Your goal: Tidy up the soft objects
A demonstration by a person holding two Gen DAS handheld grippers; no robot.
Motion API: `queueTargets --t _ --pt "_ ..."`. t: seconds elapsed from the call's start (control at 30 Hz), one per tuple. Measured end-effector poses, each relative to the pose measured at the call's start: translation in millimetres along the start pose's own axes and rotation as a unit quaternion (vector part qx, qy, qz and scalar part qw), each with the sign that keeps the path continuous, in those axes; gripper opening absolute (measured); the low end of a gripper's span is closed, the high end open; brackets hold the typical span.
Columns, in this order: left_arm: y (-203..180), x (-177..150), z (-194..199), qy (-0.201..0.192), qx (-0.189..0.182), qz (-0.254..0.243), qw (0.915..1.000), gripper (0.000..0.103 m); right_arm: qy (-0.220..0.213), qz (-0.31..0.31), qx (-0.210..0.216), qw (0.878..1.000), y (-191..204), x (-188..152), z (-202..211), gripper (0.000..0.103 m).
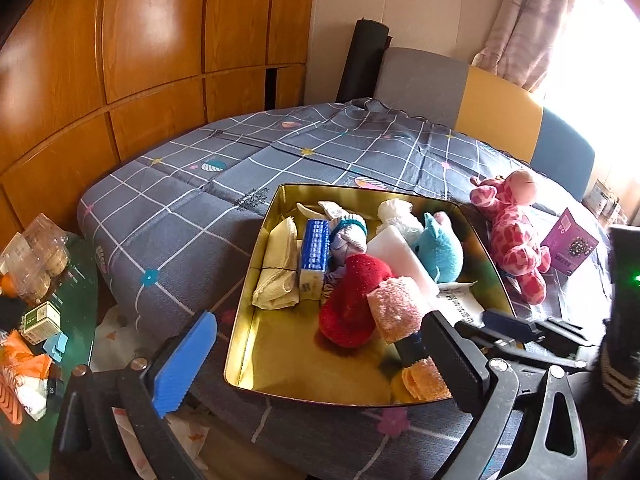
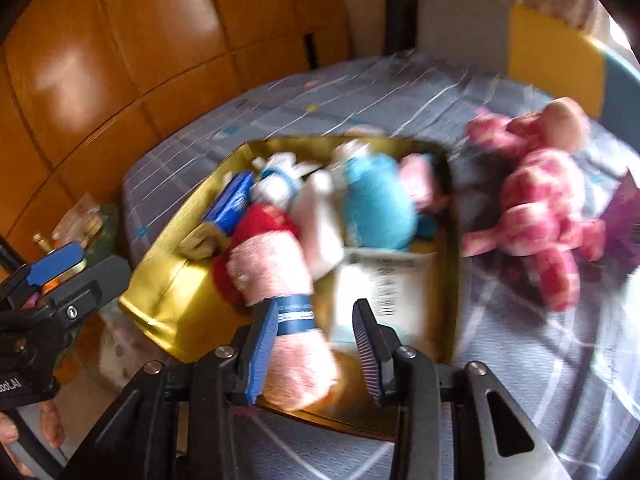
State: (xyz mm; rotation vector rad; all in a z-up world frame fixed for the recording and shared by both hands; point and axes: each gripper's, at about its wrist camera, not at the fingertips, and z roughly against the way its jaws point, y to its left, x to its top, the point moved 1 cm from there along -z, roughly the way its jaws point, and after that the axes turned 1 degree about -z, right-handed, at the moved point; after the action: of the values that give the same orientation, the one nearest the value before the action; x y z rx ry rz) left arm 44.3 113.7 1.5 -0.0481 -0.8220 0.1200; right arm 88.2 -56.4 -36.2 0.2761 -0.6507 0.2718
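Observation:
A gold tin (image 1: 256, 280) sits on the bed, holding a red soft piece (image 1: 352, 300), a blue plush (image 1: 440, 252), a cream cloth (image 1: 280, 268), a blue tissue pack (image 1: 314, 252) and a white block (image 1: 400, 256). A pink rolled towel (image 2: 276, 276) with a blue band leans over the tin's near edge. My right gripper (image 2: 316, 306) straddles its lower end: the left pad touches it, the right pad stands off with a gap. My left gripper (image 1: 319, 318) is wide open above the tin's near side, holding nothing. A pink giraffe plush (image 1: 512, 240) lies right of the tin.
A grey checked quilt (image 1: 192, 208) covers the bed. A purple box (image 1: 570, 246) lies beyond the giraffe. A green glass side table (image 1: 76, 300) with boxes and packets stands at the left, wooden wardrobe doors (image 1: 152, 40) behind. The right wrist view is motion-blurred.

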Motion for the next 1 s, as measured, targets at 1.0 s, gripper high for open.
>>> queueTargets --t 1.0 --pt "-78 -9 25 -0.037 -0.038 -0.041 0.9977 0.103 -0.114 -0.138 -0.181 0.967 -73 -51 97 0.043"
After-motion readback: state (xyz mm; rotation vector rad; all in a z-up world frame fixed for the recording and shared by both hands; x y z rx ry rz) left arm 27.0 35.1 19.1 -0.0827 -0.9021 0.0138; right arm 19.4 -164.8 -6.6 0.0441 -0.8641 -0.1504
